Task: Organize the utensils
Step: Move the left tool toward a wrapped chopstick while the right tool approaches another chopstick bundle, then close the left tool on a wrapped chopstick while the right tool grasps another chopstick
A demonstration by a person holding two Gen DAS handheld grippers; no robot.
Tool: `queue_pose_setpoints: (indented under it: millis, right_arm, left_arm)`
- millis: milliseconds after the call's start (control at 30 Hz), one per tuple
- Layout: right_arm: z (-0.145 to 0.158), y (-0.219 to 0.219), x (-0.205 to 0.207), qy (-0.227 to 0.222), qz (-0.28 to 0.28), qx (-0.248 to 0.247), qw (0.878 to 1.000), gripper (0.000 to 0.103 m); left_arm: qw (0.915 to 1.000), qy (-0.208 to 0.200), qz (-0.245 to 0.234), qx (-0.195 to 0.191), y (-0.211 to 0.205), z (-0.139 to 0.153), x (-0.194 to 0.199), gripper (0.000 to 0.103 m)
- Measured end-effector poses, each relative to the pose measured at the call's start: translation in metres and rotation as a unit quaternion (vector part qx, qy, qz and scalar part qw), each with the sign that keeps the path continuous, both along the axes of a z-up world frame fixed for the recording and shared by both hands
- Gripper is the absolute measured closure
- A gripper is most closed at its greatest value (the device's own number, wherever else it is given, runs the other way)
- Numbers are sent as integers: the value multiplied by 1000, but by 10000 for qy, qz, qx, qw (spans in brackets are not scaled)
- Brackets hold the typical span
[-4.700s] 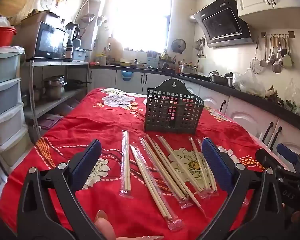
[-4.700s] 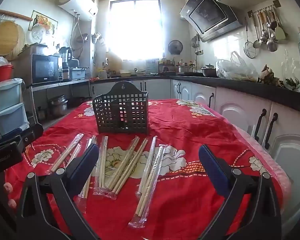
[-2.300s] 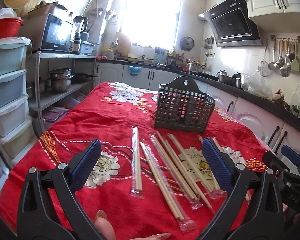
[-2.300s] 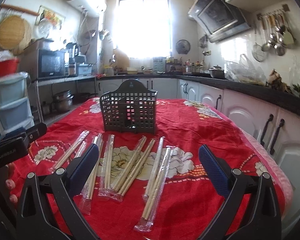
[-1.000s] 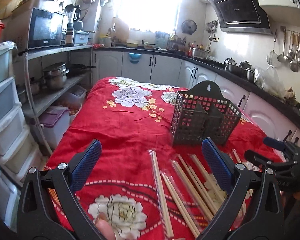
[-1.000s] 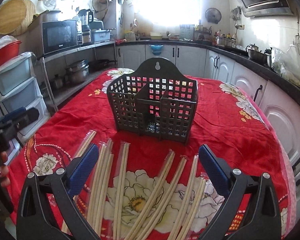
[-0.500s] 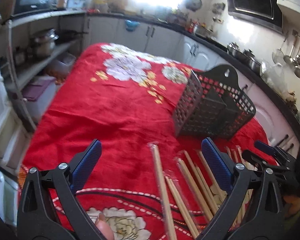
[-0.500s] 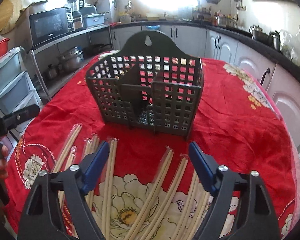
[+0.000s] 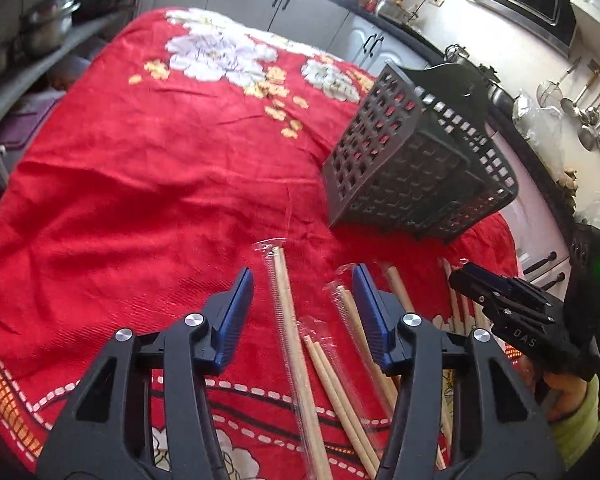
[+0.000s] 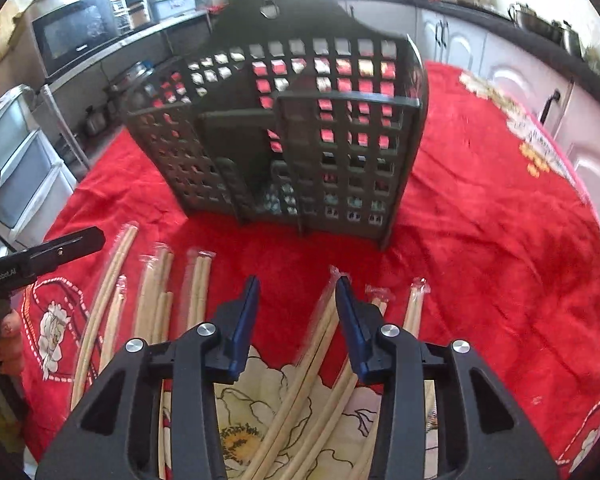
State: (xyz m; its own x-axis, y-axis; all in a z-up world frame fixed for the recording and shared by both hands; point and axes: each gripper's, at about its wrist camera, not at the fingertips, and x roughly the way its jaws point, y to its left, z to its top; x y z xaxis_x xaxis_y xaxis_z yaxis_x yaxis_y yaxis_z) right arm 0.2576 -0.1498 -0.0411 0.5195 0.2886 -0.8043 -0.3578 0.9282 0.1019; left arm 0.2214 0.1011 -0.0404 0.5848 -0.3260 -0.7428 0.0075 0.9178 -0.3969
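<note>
A red floral tablecloth [image 9: 148,184] covers the desk; its weave is wrinkled ahead of the left tool [image 9: 302,280] and lies flatter to that tool's left, where bare cloth runs to the desk's near-left edge. Kitchen cabinets [image 9: 260,4] and a dark counter [image 9: 412,36] ring the room beyond the far edge; a shelf with pots [image 9: 48,20] stands far left of the left tool, and hanging ladles [image 9: 596,116] show on the wall to its far right.

Left tool: released, both blue pads apart, straddling a wrapped chopstick pair [image 9: 290,320] that lies lengthwise between them on the cloth without visible contact. More wrapped chopsticks [image 9: 340,384] lie just right of that pair, some passing under the right pad. The dark perforated utensil holder [image 9: 412,160] stands ahead and to the right.

Right tool [image 10: 296,300]: released, pads apart, low over the cloth. A wrapped chopstick pair [image 10: 320,344] runs beside its right pad; whether the two touch cannot be told. Further pairs [image 10: 156,292] lie to its left. The utensil holder [image 10: 300,132] stands directly ahead, its divider visible. Open cloth [image 10: 500,264] extends to the right, as far as the desk's right edge, beyond which stand white cabinet doors [image 10: 588,128]. A microwave [image 10: 76,36] sits far left.
</note>
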Motion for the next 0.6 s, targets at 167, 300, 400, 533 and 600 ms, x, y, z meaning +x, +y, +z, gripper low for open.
queue_pose_setpoints:
  millis: [167,300,400,533,600]
  right_arm:
    - [-11,0,10,219,-93,-14,9997,66]
    - [-20,-4,18,395,-230,10,9990,66]
    - [-23,-5,21,434,-246,62,9987,66]
    - [-24,-8,23,437,-294,84,9986,71]
    - [-25,-10,24,436,-350,94,9984,77]
  left_arm:
    - [9996,254,-41,-80,2,-11,9,62]
    - [9992,399,-28,-74,4,-19,19,62]
    - [9990,435,-26,-85,6,-22,27,66]
    - [9988,482,18,-41,6,-23,36,73]
    - [9987,518,10,26,4,-24,41,83]
